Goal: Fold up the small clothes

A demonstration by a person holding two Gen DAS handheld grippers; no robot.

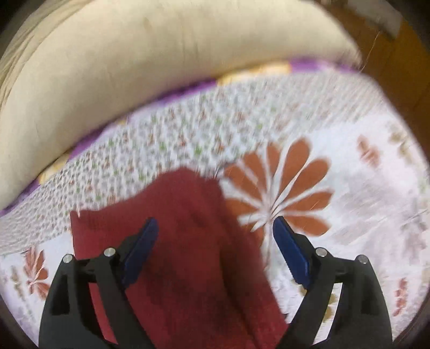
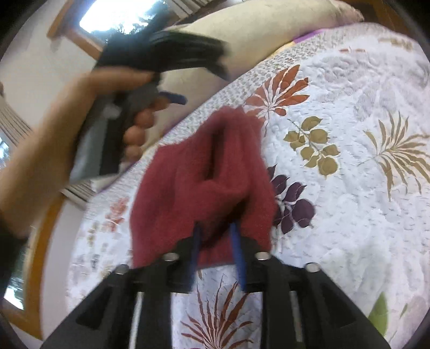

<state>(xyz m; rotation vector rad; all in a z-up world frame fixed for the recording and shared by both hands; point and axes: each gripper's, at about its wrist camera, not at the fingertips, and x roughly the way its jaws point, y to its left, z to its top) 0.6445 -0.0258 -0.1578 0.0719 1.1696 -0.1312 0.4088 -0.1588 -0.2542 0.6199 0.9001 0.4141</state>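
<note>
A small dark red knitted cloth [image 2: 204,177] hangs bunched from my right gripper [image 2: 216,228], whose blue fingers are shut on its near edge above the quilt. In the left wrist view the same red cloth [image 1: 185,241] lies below and between the wide-apart blue fingers of my left gripper [image 1: 215,228], which is open and holds nothing. In the right wrist view, the left gripper [image 2: 172,51] shows blurred at upper left, held by a person's hand [image 2: 134,126].
A white quilt with leaf and flower prints [image 2: 349,188] covers the bed. A large cream pillow [image 1: 134,67] lies along the far side. A wooden bed frame [image 1: 403,67] and a window [image 2: 113,13] are at the edges.
</note>
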